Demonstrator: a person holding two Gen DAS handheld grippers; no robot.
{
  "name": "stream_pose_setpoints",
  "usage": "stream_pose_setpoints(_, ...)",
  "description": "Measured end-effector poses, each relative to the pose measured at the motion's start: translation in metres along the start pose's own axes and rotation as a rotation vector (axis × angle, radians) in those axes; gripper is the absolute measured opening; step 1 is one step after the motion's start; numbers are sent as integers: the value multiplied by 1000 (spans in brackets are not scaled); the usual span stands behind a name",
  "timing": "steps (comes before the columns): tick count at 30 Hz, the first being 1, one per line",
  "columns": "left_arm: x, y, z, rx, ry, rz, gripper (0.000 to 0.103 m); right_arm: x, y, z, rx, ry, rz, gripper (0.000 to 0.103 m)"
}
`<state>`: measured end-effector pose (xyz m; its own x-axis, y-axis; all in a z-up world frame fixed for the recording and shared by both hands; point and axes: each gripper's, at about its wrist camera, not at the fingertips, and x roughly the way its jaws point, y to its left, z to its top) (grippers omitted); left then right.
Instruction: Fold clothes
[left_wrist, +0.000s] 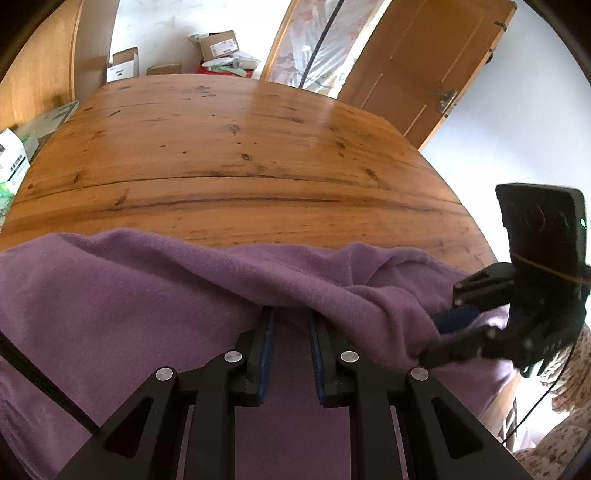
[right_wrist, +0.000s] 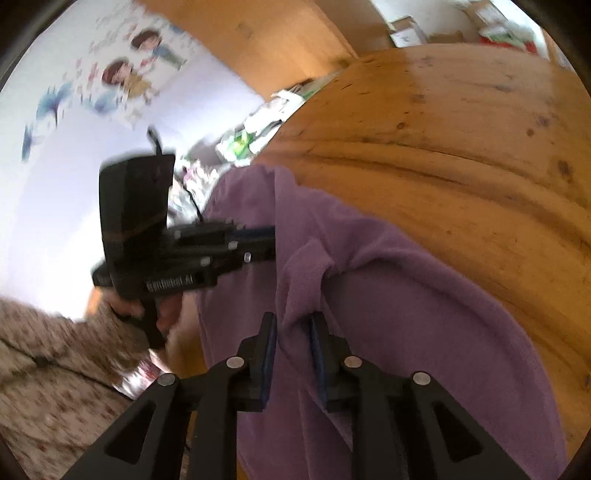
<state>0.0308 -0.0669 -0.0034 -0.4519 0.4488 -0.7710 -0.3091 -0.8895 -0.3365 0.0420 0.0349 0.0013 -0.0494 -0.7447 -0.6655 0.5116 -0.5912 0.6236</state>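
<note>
While gripping purple cloth (left_wrist: 155, 295): left tongs (left_wrist: 291, 314), right tongs (right_wrist: 293, 317), side by side.

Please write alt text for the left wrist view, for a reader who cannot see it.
The left gripper reaches into a fold of a purple fleece garment lying on a wooden table. At right, the right gripper meets the same cloth. Behind the table are cardboard boxes and a wooden door.
</note>
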Motion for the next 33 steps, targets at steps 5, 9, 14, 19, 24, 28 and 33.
stream_pose_setpoints(5, -2, 7, 2, -18, 6, 7, 19, 5, -17, 10, 104, 16, 85, 43)
stream_pose_setpoints(9, -4, 11, 5, -26, 14, 8, 19, 22, -18, 20, 116, 47, 135, 43)
stream_pose_setpoints(14, -4, 20, 8, -49, 22, 1, 19, 35, -29, 34, 177, 55, 199, 43)
stream_pose_setpoints(19, -3, 25, 9, -69, 24, -21, 19, 29, -31, 46, 172, -27, 206, 43)
stream_pose_setpoints(24, -3, 28, 9, -76, 25, -36, 19, 11, -39, 53, 184, -145, 159, 43)
stream_pose_setpoints(28, -3, 30, 9, -77, 26, -41, 19, -2, -48, 57, 204, -223, 123, 43)
stream_pose_setpoints(33, -2, 30, 8, -79, 24, -38, 19, -17, -53, 61, 214, -251, 83, 43)
